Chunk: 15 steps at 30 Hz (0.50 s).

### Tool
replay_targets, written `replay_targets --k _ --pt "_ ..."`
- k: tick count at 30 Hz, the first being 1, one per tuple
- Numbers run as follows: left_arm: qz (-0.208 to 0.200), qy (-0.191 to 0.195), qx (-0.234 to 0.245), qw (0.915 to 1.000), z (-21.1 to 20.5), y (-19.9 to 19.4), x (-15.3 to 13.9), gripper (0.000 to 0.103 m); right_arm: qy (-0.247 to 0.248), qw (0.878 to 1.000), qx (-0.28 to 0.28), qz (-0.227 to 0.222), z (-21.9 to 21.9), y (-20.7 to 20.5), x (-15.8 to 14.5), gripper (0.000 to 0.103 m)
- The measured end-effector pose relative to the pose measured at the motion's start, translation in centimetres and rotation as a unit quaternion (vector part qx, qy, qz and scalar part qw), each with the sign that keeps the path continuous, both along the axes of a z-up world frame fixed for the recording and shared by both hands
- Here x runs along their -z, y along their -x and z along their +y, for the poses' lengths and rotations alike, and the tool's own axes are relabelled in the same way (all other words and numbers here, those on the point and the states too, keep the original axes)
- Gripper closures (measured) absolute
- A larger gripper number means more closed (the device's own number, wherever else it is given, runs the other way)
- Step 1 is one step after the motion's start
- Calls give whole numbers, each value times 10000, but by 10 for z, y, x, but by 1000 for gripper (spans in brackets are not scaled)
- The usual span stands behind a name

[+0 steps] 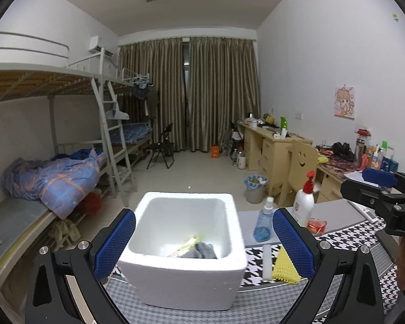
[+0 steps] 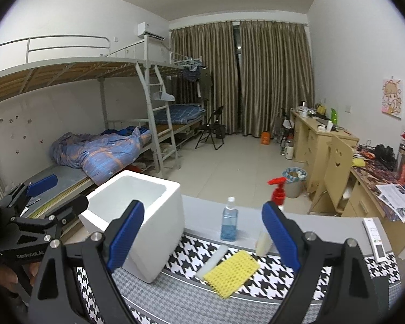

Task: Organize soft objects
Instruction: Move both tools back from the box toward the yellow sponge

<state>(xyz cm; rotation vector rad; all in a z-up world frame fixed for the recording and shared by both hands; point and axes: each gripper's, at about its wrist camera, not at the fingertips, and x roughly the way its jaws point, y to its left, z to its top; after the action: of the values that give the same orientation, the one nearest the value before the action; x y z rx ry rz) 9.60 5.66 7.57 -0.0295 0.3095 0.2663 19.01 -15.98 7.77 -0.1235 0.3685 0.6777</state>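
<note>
Both grippers are spread wide with nothing in them: the left gripper [image 1: 203,245] straddles the white foam box [image 1: 185,245], grey cloth [image 1: 205,251] inside. The flat yellow waffle-textured sponge [image 2: 230,272] lies on the houndstooth mat [image 2: 283,272] between the right gripper's [image 2: 202,235] jaws, white foam roll [image 2: 213,260] touching it.

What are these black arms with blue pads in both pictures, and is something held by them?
They are two hand-held grippers, no robot; each carries a camera looking along its own fingers. One picture is from the left gripper, the other from the right gripper. Both stand open and hold nothing. On the houndstooth mat lie a yellow sponge beside a white foam block, a blue spray bottle, a red-topped pump bottle and a remote control. The white foam box already contains a grey cloth and something yellowish I cannot identify.
</note>
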Motion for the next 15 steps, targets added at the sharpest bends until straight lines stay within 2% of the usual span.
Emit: replay_targets --k 15 --pt "56 -94 317 9994 -38 -13 3 1 -113 9995 291 -1 -37 -3 8 11"
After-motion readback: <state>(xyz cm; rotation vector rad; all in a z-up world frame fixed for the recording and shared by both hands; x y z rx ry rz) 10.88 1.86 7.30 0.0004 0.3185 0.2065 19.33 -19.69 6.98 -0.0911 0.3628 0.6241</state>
